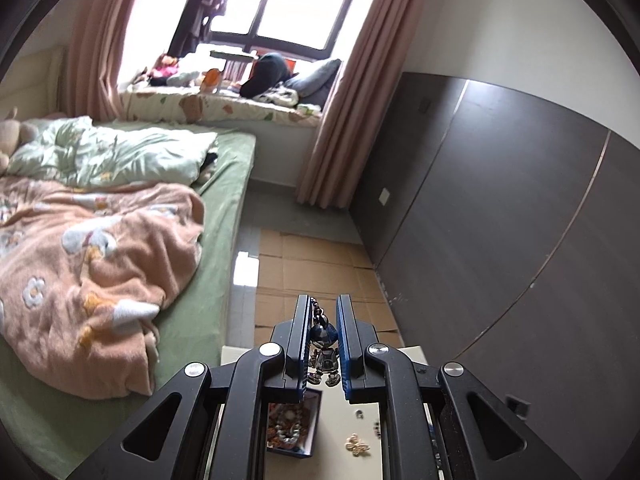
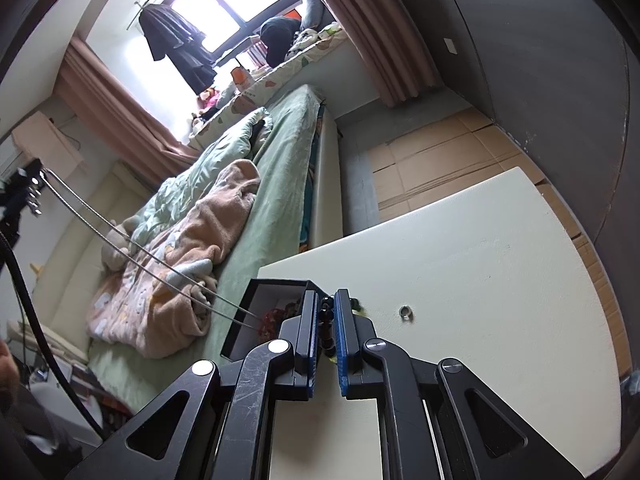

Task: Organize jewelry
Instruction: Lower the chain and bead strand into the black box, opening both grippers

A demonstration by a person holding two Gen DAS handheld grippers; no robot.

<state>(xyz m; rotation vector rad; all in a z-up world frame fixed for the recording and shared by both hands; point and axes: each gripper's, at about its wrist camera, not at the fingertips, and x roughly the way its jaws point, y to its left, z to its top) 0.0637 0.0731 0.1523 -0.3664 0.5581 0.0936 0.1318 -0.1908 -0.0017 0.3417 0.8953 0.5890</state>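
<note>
My left gripper is shut on a chain with a metal figure charm that hangs between its fingers, held above the white table. Below it stands the dark open jewelry box with several pieces inside. A pale flower-shaped piece and a small item lie on the table right of the box. My right gripper is shut on a dark bead bracelet beside the box. A silver ring lies on the table.
A bed with a pink blanket lies left of the table. Cardboard sheets cover the floor. A dark wardrobe wall runs along the right. Two thin metal rods cross over the bed towards the box.
</note>
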